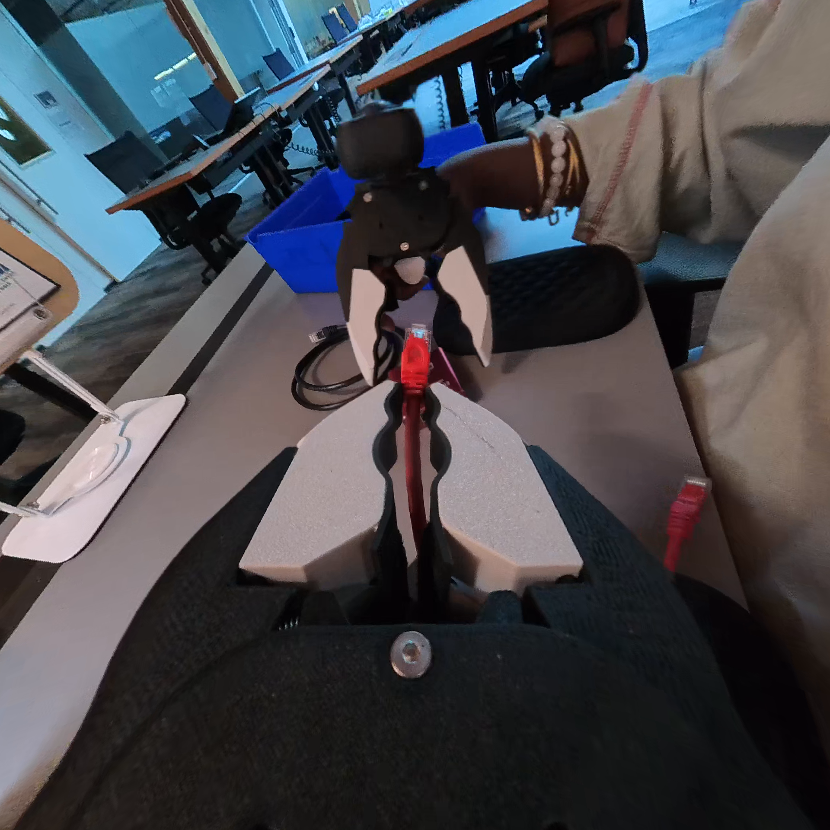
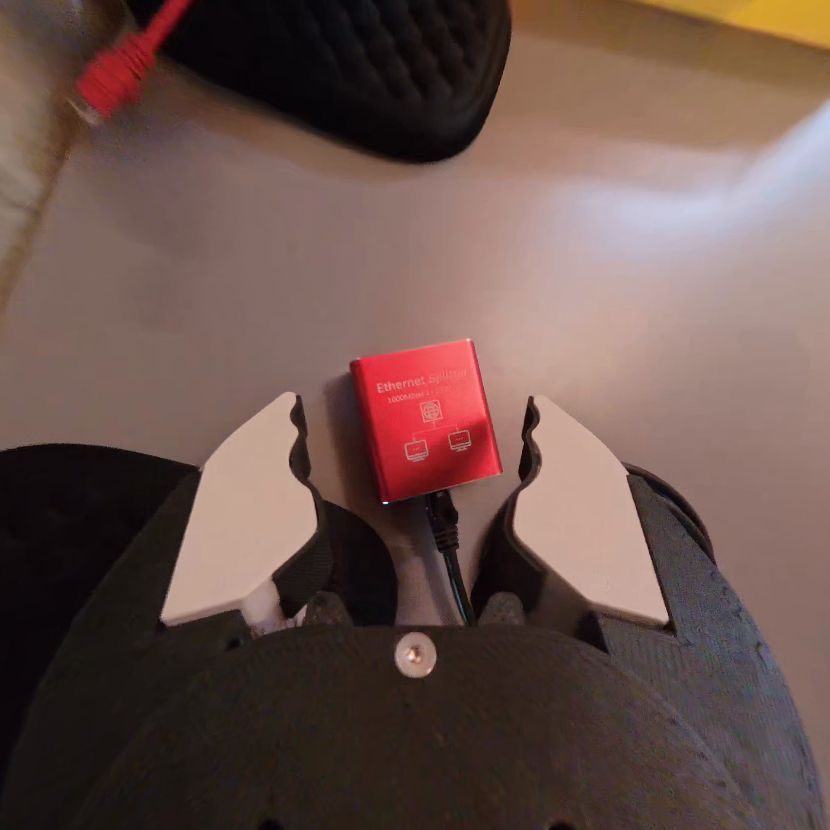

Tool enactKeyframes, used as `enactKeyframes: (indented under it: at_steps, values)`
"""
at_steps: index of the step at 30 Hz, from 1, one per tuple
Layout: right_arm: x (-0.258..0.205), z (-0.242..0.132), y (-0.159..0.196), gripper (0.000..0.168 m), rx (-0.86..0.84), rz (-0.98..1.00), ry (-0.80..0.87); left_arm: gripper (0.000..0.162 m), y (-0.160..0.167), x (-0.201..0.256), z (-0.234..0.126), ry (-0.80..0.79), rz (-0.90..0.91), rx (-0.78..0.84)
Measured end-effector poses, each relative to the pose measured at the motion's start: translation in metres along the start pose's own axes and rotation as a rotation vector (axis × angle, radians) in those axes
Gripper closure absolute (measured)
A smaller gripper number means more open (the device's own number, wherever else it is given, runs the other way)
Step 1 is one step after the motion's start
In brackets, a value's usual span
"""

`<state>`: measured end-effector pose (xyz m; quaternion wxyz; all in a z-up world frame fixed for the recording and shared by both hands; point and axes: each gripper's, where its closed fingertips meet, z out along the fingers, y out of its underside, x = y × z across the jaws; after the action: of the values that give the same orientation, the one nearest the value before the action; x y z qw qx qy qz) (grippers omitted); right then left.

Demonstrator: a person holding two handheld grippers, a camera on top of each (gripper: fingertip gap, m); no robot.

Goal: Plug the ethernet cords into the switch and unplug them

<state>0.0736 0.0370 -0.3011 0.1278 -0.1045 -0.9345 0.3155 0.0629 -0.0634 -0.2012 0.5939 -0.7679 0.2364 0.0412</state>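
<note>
Pinched in your left claw [image 1: 411, 395], the red ethernet cord [image 1: 415, 471] runs up between the pads so its plug [image 1: 415, 350] juts forward, ready to insert. Just beyond, your right claw [image 2: 413, 408] hangs spread over the red switch [image 2: 426, 420] on the bench [image 2: 629, 314], presumably to steady it; a black cord [image 2: 444, 530] already sits plugged in.

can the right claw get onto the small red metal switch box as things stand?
Probably yes. The right claw hangs open over the small red metal switch box, its fingers either side; only the plugged-in black cable runs between them.
</note>
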Motion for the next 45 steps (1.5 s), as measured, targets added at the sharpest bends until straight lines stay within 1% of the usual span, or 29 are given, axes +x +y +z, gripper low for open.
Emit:
enactKeyframes:
  at_steps: [4,6,8,9,10,11,13,15,19,22,25,29,31,34,39,45]
  values:
    - [0.006,0.011,0.023,0.075,-0.153,0.015,-0.079,0.153,0.004,0.004,0.002,0.019,-0.006,-0.008]
    - [0.007,0.015,0.026,0.071,-0.174,0.058,-0.121,0.153,0.005,0.002,0.002,0.014,-0.014,-0.007]
    - [0.006,0.021,0.029,0.071,-0.187,0.072,-0.152,0.153,0.007,0.001,0.002,0.009,-0.019,-0.006]
    - [0.006,0.022,0.026,0.074,-0.163,0.062,-0.160,0.152,0.007,0.000,0.002,0.006,-0.020,-0.005]
    - [0.005,0.023,0.023,0.083,-0.137,0.052,-0.166,0.153,0.008,0.000,0.002,0.004,-0.024,-0.006]
    - [0.003,0.023,0.021,0.097,-0.112,0.036,-0.170,0.153,0.009,-0.001,0.002,-0.001,-0.030,-0.011]
    - [0.003,0.023,0.019,0.098,-0.098,0.062,-0.141,0.153,0.016,-0.003,0.004,-0.014,-0.041,-0.050]
    - [0.002,0.022,0.016,0.098,-0.066,0.052,-0.093,0.152,0.027,-0.005,0.007,-0.040,-0.050,-0.122]
    - [-0.002,0.010,-0.002,0.098,0.058,0.115,-0.008,0.152,0.046,-0.003,0.020,-0.073,-0.028,-0.260]
    - [-0.006,0.001,-0.007,0.098,0.047,0.186,0.035,0.152,0.056,0.001,0.033,-0.087,0.009,-0.344]
    - [-0.007,0.000,-0.008,0.098,0.001,0.239,0.073,0.152,0.056,0.009,0.046,-0.053,-0.005,-0.348]
    - [-0.012,0.004,-0.015,0.098,-0.029,0.223,0.087,0.152,0.060,0.009,0.053,-0.031,-0.001,-0.372]
    - [-0.012,0.006,-0.019,0.098,-0.020,0.203,0.094,0.152,0.064,0.009,0.054,-0.017,0.003,-0.387]
    - [-0.013,0.007,-0.020,0.099,-0.007,0.177,0.097,0.152,0.064,0.012,0.054,0.011,0.001,-0.363]
    - [-0.015,0.007,-0.021,0.098,0.036,0.162,0.110,0.152,0.060,0.015,0.054,0.052,-0.048,-0.299]
    - [-0.011,0.008,-0.024,0.099,0.070,0.149,0.168,0.152,0.059,0.014,0.056,0.065,-0.130,-0.284]
